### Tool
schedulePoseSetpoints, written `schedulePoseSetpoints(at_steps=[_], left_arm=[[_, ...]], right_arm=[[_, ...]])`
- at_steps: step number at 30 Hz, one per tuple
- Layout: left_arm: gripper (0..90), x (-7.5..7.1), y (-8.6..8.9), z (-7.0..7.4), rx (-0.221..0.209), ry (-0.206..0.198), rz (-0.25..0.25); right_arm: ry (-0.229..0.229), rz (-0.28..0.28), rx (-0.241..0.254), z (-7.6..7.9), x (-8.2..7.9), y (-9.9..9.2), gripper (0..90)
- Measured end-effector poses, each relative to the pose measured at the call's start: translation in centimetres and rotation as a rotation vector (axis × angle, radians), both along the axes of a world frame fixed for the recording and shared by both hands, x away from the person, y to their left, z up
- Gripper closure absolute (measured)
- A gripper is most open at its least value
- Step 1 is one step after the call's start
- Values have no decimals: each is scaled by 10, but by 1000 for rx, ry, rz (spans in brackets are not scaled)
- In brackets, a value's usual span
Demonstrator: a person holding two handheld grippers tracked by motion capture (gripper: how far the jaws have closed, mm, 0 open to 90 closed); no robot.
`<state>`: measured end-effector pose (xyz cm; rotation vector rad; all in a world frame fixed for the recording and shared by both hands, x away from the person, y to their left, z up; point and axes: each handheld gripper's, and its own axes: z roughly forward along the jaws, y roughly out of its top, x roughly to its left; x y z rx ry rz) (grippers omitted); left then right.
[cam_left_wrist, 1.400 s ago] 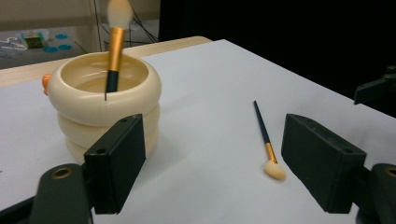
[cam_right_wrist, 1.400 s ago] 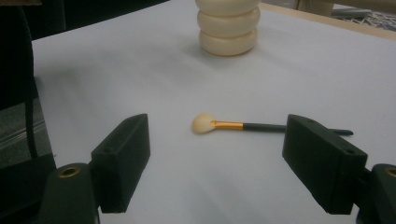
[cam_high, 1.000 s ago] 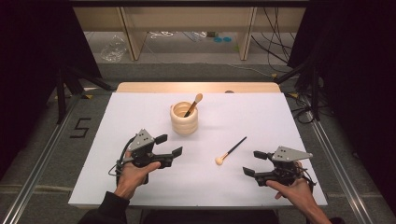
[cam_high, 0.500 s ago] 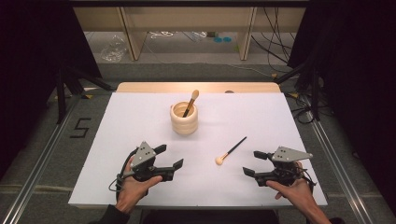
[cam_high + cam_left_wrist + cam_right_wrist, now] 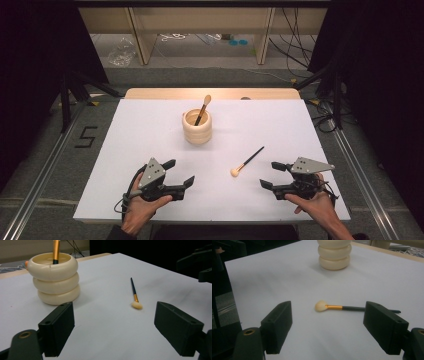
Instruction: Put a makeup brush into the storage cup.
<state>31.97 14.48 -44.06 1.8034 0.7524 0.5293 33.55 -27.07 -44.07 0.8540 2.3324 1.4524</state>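
A cream ribbed cup [image 5: 196,129] stands mid-table with a makeup brush [image 5: 203,107] leaning in it. A second brush [image 5: 247,161], black-handled with a pale tip, lies flat on the white table between my grippers. My left gripper [image 5: 180,172] rests near the front edge at the left. It is open, its jaws have just been opening, and nothing is between them. The left gripper view looks past the left gripper [image 5: 116,325] to the cup [image 5: 56,278] and the loose brush [image 5: 135,293]. My right gripper [image 5: 270,175] is open at the front right, with the loose brush [image 5: 337,307] just ahead of the right gripper [image 5: 335,327].
The white table top [image 5: 150,130] has a wooden strip [image 5: 210,93] along its far edge. Beyond it are shelf legs and cables on the floor. Dark stands flank both sides of the table.
My left gripper has drawn back from the cup toward the near edge of the table. The right gripper, the cup and both brushes have stayed put.
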Motion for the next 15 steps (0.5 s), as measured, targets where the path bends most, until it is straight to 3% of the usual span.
schedulePoseSetpoints(at_steps=[1,2,3,5,8,11,13,15], left_arm=[[165,-5,-6,-2,-71,41,22],[165,-6,-6,-1,-55,37,13],[165,-8,-8,-2,-67,51,15],[165,-9,-9,-1,-57,43,3],[165,-9,-10,-1,-43,41,-4],[165,-11,-9,-3,-59,63,16],[165,-9,-7,-3,-35,42,9],[165,-10,-7,-4,-51,63,35]], right_arm=[[0,3,-1,0,0,0,242],[-2,0,-1,0,0,0,242],[1,3,3,1,0,0,246],[-29,2,-7,1,2,-2,287],[-21,13,-10,3,5,-3,292],[-45,33,-91,12,13,-3,232],[-65,32,-104,15,14,-3,221],[-93,48,-108,21,18,-4,209]])
